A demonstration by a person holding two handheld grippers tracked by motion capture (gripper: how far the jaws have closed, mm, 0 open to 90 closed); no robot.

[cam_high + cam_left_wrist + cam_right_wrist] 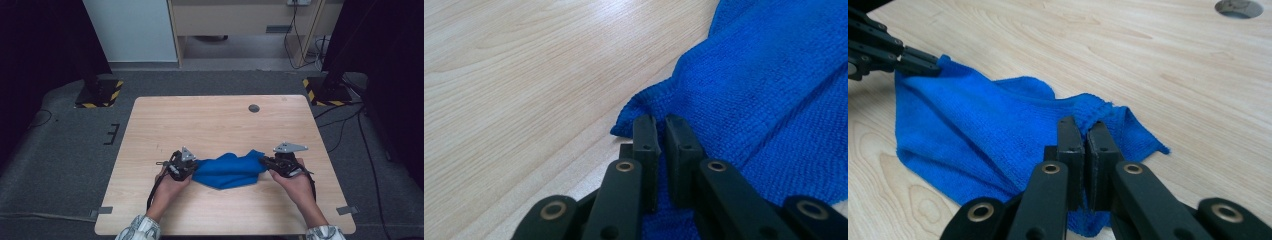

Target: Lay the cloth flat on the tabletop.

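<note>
At the left of the high view, the left gripper [192, 167] lay low over the table [215, 120], held in the person's left hand [169, 184], its jaws pointing rightward into the blue cloth [229, 170]. In the left gripper view its jaws stood nearly together, pinching a fold at the cloth's edge [659, 100]; the cloth [769, 85] spread away to the right and bare wood lay to the left. To that gripper's left, open tabletop ran out to the table's left edge, with nothing standing on it.

The cloth sat bunched in the near half of the table, between the two grippers, touching both and resting on the wood. Its near edge sagged toward the person, while a wide stretch of free tabletop lay beyond it toward the far edge. A small round hole [254, 108] sat in the wood near that far edge, well apart from the cloth.

At the right, the right gripper [265, 163], in the right hand [295, 182], pointed leftward. In the right gripper view its jaws were closed on the cloth's [978, 135] right corner, and the left gripper [923, 65] showed at the far end, clamped on the opposite corner. Bare wood ran to the table's right edge.

Off the table, striped stand bases [99, 93] rested on the grey floor at both far corners, and cables trailed at the right.
</note>
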